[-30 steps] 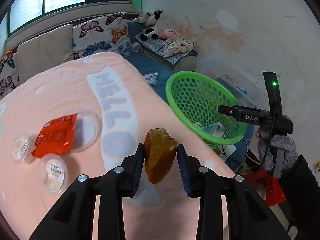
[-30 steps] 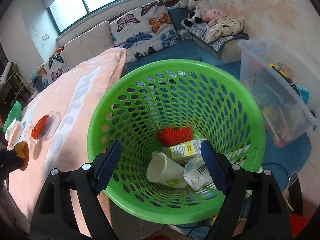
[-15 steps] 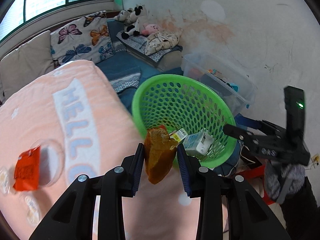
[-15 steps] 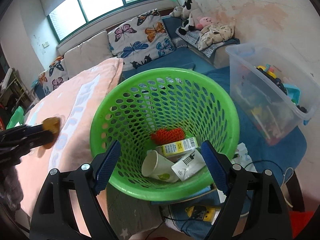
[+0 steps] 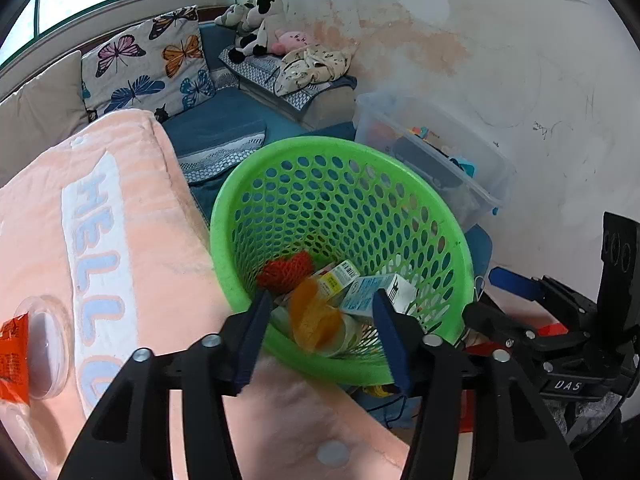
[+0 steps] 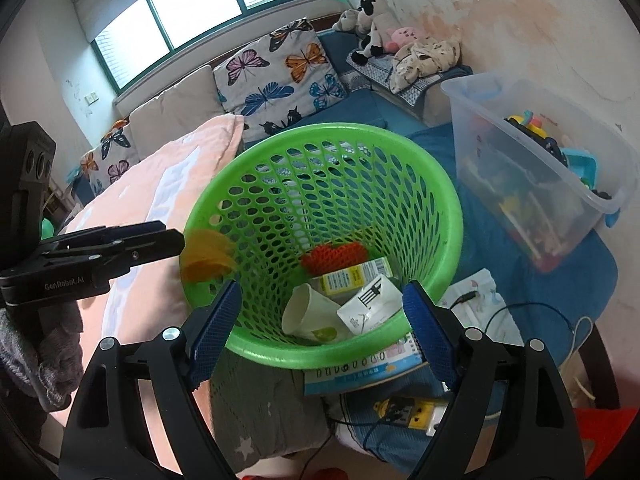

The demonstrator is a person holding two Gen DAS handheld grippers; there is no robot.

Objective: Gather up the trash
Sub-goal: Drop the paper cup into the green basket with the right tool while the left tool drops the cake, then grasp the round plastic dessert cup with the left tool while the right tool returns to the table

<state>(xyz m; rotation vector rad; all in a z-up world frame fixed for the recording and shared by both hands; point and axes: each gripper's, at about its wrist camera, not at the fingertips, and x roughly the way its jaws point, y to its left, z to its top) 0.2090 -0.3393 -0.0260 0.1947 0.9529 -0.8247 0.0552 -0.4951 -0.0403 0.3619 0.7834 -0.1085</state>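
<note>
A brown-orange scrap, blurred, is loose between the parting jaws of my left gripper, just over the near rim of the green basket. Its pads no longer touch it. In the right wrist view the same scrap hangs off the left gripper's tip at the basket rim. My right gripper is open in front of the basket with nothing in it. In the basket lie a red net, a yellow-labelled carton, a white carton and a paper cup.
A pink blanket covers the bed left of the basket, with an orange wrapper and a clear lid on it. A clear toy bin stands at the right. A booklet and power strip lie below the basket.
The left gripper carried the scrap rightward from above the bed to the basket, then its jaws parted and the scrap came loose. The right gripper drew back a little from the basket.
</note>
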